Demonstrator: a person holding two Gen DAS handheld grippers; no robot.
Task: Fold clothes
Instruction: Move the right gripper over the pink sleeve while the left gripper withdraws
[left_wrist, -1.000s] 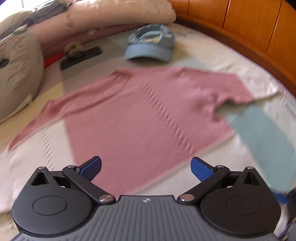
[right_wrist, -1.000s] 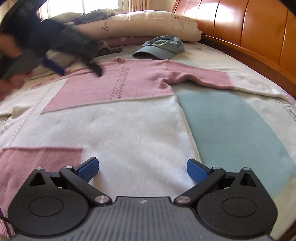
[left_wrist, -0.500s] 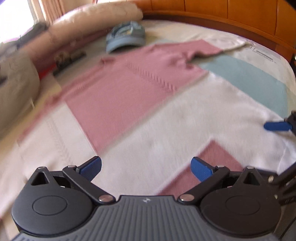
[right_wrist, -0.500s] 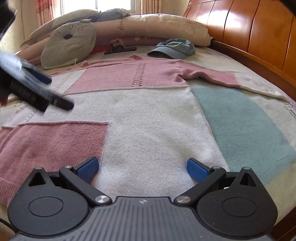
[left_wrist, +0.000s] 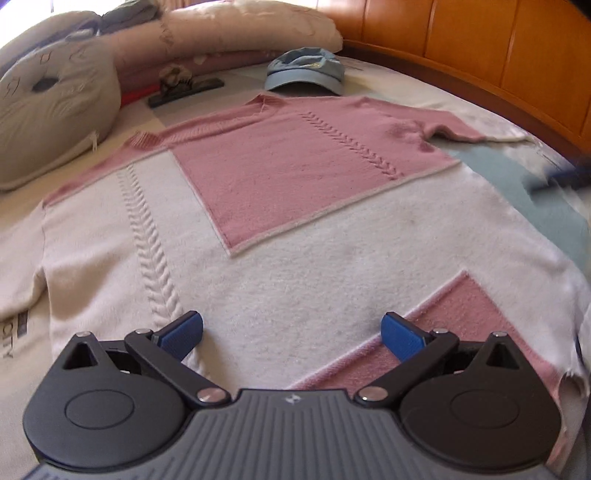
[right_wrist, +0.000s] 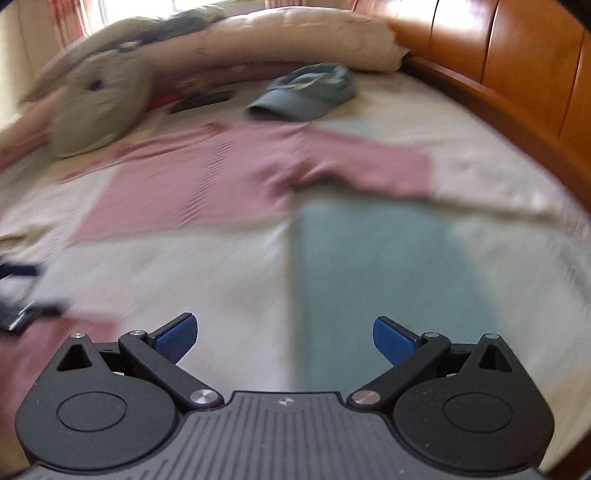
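The left gripper is spread wide with nothing between its blue pads, poised over the sweater's lower part; the right gripper gapes equally wide and bare near the sweater's side edge. The left view is sharp and shows cable ribs and a pink hem patch; the right view is blurred but shows more of the pale green sheet panel. The sweater, cream and pink, lies flat on the bed, with a blue cap beyond its collar and pillows behind.
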